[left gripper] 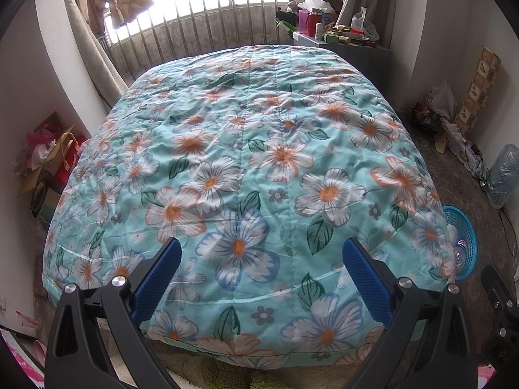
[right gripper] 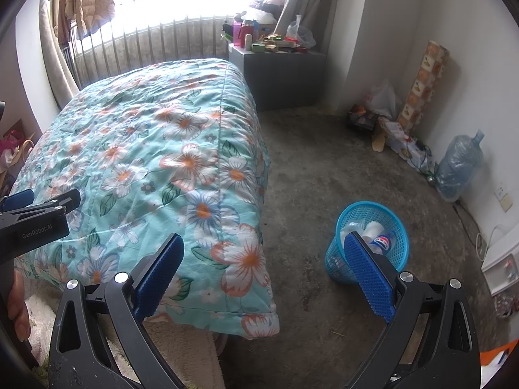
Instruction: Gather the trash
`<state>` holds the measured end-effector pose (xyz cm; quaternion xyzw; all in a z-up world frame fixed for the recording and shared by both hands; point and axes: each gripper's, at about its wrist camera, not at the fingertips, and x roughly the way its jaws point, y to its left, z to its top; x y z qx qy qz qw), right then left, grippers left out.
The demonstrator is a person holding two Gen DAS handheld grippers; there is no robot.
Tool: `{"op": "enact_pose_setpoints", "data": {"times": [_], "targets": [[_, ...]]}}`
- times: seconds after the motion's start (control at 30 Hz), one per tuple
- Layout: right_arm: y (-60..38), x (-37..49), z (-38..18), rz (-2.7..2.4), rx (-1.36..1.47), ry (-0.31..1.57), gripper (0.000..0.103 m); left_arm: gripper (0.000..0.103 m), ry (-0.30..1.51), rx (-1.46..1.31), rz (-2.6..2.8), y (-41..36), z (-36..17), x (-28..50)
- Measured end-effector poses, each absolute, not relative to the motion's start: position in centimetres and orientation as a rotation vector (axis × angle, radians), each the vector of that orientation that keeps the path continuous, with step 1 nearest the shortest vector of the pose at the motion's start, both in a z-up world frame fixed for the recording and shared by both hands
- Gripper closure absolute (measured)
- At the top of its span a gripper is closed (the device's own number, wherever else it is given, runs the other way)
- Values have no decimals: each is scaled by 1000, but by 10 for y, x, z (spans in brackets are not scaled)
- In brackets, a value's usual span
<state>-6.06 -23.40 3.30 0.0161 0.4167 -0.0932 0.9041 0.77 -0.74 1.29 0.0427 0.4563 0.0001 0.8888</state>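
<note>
A blue plastic mesh trash basket (right gripper: 386, 210) stands on the concrete floor right of the bed; it holds a Pepsi bottle (right gripper: 382, 242) and white cups. It also shows at the right edge of the left wrist view (left gripper: 467, 227). My left gripper (left gripper: 262, 253) is open and empty above the foot of the flowered quilt (left gripper: 253, 149). My right gripper (right gripper: 264, 249) is open and empty over the bed's right corner, its right finger (right gripper: 366, 269) in front of the basket. The left gripper also shows at the left edge of the right wrist view (right gripper: 35, 207).
A grey cabinet (right gripper: 279, 74) with bottles and boxes stands by the window. Bags, boxes and a rolled mat (right gripper: 425, 81) lie along the right wall, with a large water jug (right gripper: 460, 165). Bags and boxes (left gripper: 48, 162) sit left of the bed.
</note>
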Motion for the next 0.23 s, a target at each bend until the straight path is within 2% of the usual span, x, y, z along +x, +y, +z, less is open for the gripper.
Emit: {"op": "enact_pose_setpoints", "data": {"times": [0.23], "targets": [[-234,-61,33,-193,33,861,8,6,953,89,-1,-6,13,9]]}}
